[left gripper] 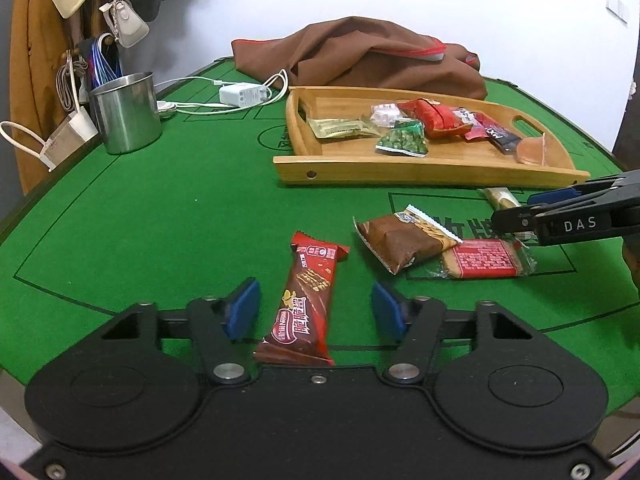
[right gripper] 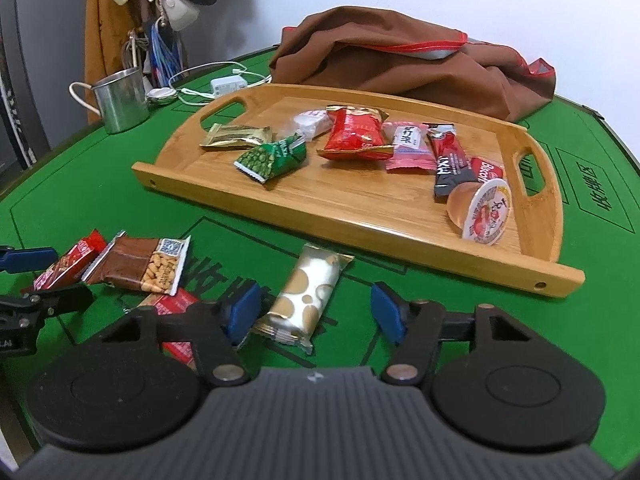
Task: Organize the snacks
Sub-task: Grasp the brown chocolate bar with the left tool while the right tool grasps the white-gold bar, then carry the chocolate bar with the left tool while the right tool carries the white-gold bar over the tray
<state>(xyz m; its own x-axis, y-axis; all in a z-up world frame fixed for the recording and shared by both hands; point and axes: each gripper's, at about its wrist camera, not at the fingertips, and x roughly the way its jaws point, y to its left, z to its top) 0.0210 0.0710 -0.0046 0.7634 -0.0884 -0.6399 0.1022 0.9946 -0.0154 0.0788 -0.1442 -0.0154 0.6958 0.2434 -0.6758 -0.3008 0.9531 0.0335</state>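
A dark red chocolate wafer bar (left gripper: 306,300), wrapper intact, lies lengthwise near the tabletop's near edge between the left gripper (left gripper: 314,310), its jaws apart, untouched.

I see a red chocolate bar (left gripper: 305,300) lying lengthwise on the green table (left gripper: 160,220), a white gold-spotted packet (right gripper: 306,294) nearby, and a brown peanut snack (left gripper: 404,242) overlapping a red-labelled biscuit (left gripper: 486,259); the wooden tray (right gripper: 360,216) holds more packets.
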